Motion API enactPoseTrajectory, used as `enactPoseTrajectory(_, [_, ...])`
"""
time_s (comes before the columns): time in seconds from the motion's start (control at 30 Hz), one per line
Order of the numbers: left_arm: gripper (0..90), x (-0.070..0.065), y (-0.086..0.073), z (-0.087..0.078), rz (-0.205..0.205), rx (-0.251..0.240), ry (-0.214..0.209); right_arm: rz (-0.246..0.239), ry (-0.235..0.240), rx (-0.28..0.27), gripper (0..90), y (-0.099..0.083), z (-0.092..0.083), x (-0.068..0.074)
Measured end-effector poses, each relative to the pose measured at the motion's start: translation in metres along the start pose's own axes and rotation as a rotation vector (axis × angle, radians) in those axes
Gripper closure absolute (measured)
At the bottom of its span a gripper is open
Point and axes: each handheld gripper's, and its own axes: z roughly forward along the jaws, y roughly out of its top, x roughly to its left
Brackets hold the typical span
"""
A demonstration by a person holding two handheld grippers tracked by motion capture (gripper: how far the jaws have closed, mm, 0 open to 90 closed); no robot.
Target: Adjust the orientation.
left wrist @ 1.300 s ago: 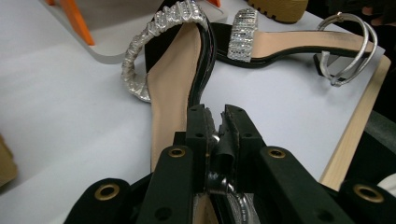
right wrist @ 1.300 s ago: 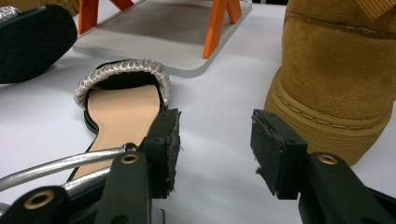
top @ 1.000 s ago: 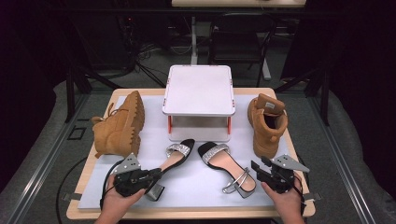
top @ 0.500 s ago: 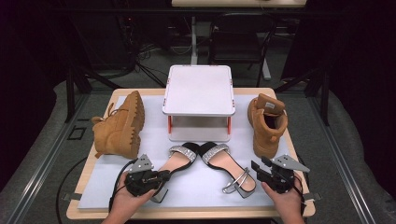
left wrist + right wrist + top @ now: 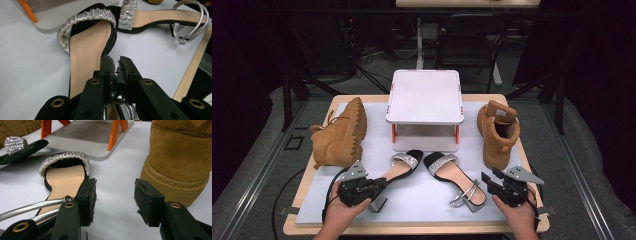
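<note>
Two black heeled sandals with silver straps lie on the white mat in front of the stand. My left gripper [image 5: 376, 187] [image 5: 115, 62] is shut on the silver ankle strap at the heel of the left sandal [image 5: 401, 167] [image 5: 85, 50], whose toe points toward the stand. The right sandal [image 5: 453, 176] [image 5: 64, 178] lies beside it, toes close together but apart. My right gripper [image 5: 488, 181] [image 5: 115, 195] stands open just right of that sandal's ankle strap, holding nothing, its left pad [image 5: 90, 195] next to the strap.
A white stand with orange legs [image 5: 424, 97] sits mid-table. A tan boot [image 5: 341, 134] lies on its side at the left. Another tan boot [image 5: 498, 131] [image 5: 180, 157] stands upright at the right, close to my right gripper. The table's wooden front edge [image 5: 412, 230] is near both hands.
My left gripper nudged the left sandal a little to the right toward the other sandal, then eased it back slightly. The right gripper and right sandal have not moved.
</note>
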Motion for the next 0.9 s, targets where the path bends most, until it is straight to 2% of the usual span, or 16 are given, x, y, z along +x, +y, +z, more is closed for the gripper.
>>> enactPoseTrajectory(0.1, [81.2,-0.002,-0.001,0.004,0.002,0.011,-0.017,0.000,0.001,0.001,52.1,0.000,0.001,0.001])
enactPoseTrajectory(0.4, [80.9,-0.010,0.000,0.014,0.030,0.055,-0.025,0.000,-0.005,0.008,52.0,0.000,-0.001,0.000])
enactPoseTrajectory(0.47, [80.2,-0.009,0.001,0.014,0.030,0.064,-0.023,0.003,-0.002,0.004,51.9,0.000,0.000,0.000])
enactPoseTrajectory(0.5, [78.9,-0.008,0.001,0.014,0.015,0.067,-0.024,0.003,-0.005,0.009,51.9,0.000,0.000,0.000])
enactPoseTrajectory(0.6, [72.4,-0.006,0.004,0.014,-0.001,0.089,-0.020,0.003,-0.004,0.011,51.7,-0.001,0.000,0.000])
enactPoseTrajectory(0.73, [59.5,-0.005,0.010,0.015,-0.015,0.117,0.011,0.004,-0.005,0.009,51.7,-0.001,0.000,0.000])
enactPoseTrajectory(0.77, [54.6,-0.004,0.011,0.015,-0.025,0.123,0.014,0.003,-0.005,0.008,51.6,-0.001,0.000,-0.001])
enactPoseTrajectory(0.8, [54.6,-0.004,0.013,0.016,-0.032,0.129,0.015,0.004,-0.005,0.010,51.6,-0.001,0.000,-0.001])
enactPoseTrajectory(0.9, [43.7,0.001,0.019,0.019,-0.089,0.189,0.006,0.007,-0.006,0.008,51.6,-0.001,0.000,-0.001])
